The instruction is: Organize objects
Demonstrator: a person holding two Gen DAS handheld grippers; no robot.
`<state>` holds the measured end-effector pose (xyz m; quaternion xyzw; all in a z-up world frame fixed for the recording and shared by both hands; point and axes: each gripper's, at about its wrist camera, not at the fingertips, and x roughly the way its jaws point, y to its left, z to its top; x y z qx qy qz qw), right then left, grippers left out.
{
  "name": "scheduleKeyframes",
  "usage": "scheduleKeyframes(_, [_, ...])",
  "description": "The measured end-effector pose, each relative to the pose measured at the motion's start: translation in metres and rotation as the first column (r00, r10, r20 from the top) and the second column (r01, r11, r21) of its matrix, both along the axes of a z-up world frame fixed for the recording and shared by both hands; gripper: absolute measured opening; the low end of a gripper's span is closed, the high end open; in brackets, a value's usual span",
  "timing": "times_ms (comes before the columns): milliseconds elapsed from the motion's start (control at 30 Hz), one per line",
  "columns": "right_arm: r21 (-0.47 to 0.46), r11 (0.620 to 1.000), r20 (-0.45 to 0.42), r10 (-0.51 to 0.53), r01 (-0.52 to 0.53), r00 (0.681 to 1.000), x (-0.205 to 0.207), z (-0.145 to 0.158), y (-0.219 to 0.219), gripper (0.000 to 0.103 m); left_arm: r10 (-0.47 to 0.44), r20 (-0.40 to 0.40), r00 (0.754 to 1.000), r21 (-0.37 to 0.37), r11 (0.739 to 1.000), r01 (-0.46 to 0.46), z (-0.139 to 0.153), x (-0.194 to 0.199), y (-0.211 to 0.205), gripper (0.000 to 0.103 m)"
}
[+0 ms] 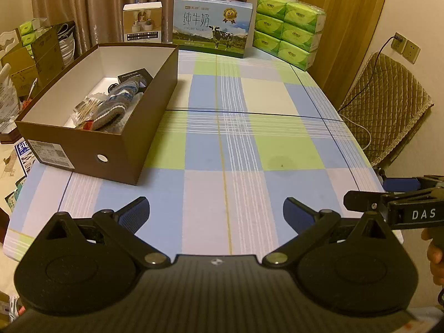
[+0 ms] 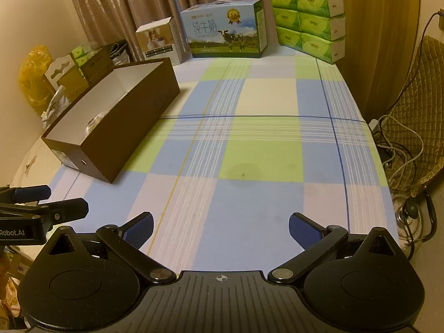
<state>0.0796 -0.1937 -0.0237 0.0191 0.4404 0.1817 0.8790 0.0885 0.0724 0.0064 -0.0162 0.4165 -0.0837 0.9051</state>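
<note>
The left gripper (image 1: pixel 216 213) and right gripper (image 2: pixel 220 229) are held with jaws spread wide and empty above the checked table (image 1: pixel 249 149). A striped knit item (image 1: pixel 116 102) is contained in the brown shoebox (image 1: pixel 116 149) at table left.

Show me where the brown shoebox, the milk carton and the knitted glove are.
Brown shoebox (image 1: pixel 116 149): left wrist view, near end wall.
Milk carton (image 2: pixel 224 34): right wrist view, printed front face.
Knitted glove (image 1: pixel 116 105): left wrist view, striped middle, inside the shoebox.
</note>
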Motion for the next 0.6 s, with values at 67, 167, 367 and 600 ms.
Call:
scheduleKeyframes(67, [0.002, 1.0, -0.003, -0.002, 0.002, 1.0, 0.0001, -0.0003, -0.0012, 0.101, -0.002, -0.001, 1.0, 0.002, 1.0, 0.002, -0.0001, -0.0008, -0.0015, 0.101])
scheduleKeyframes(167, [0.004, 1.0, -0.004, -0.003, 0.003, 1.0, -0.0007, -0.0005, -0.0016, 0.101, -0.002, -0.001, 1.0, 0.004, 1.0, 0.002, 0.0001, -0.0011, -0.0035, 0.101])
scheduleKeyframes(367, [0.005, 1.0, -0.005, -0.006, 0.006, 1.0, -0.0001, -0.0006, -0.0018, 0.101, -0.002, -0.002, 1.0, 0.007, 1.0, 0.002, -0.0001, -0.0007, -0.004, 0.101])
scheduleKeyframes(600, [0.004, 1.0, -0.005, -0.005, 0.005, 1.0, 0.001, -0.0007, -0.0026, 0.101, 0.0, -0.006, 1.0, 0.01, 1.0, 0.0, -0.0016, 0.0008, -0.003, 0.101])
